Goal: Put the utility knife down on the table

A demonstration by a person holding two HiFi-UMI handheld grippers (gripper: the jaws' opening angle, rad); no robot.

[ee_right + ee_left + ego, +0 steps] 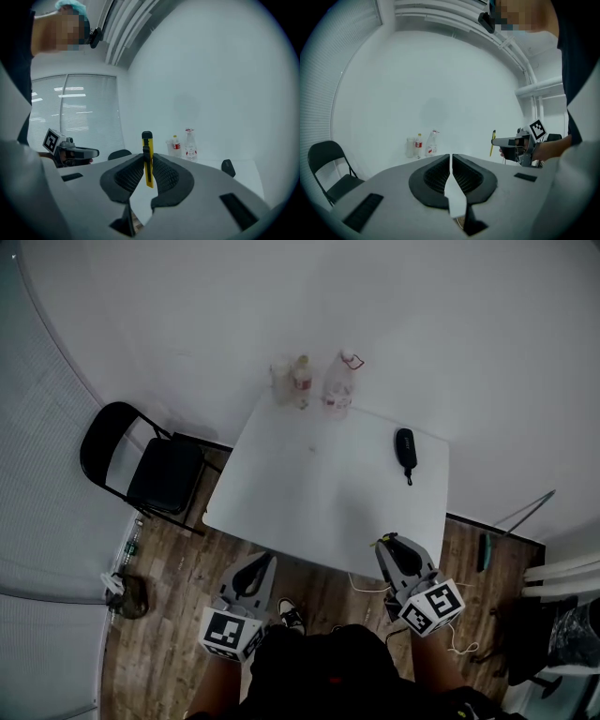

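White table [319,493]; knife [147,139] was held near its front edge.
Right gripper [148,161] pinched it upright, yellow with black slider; left gripper [451,155] had jaws together, empty.

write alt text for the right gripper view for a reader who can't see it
The right claw is shut on a yellow utility knife, held upright, with a white table ahead. Bottles stand at the table's far edge, a small black case lies to the right, and the left claw hovers at left.
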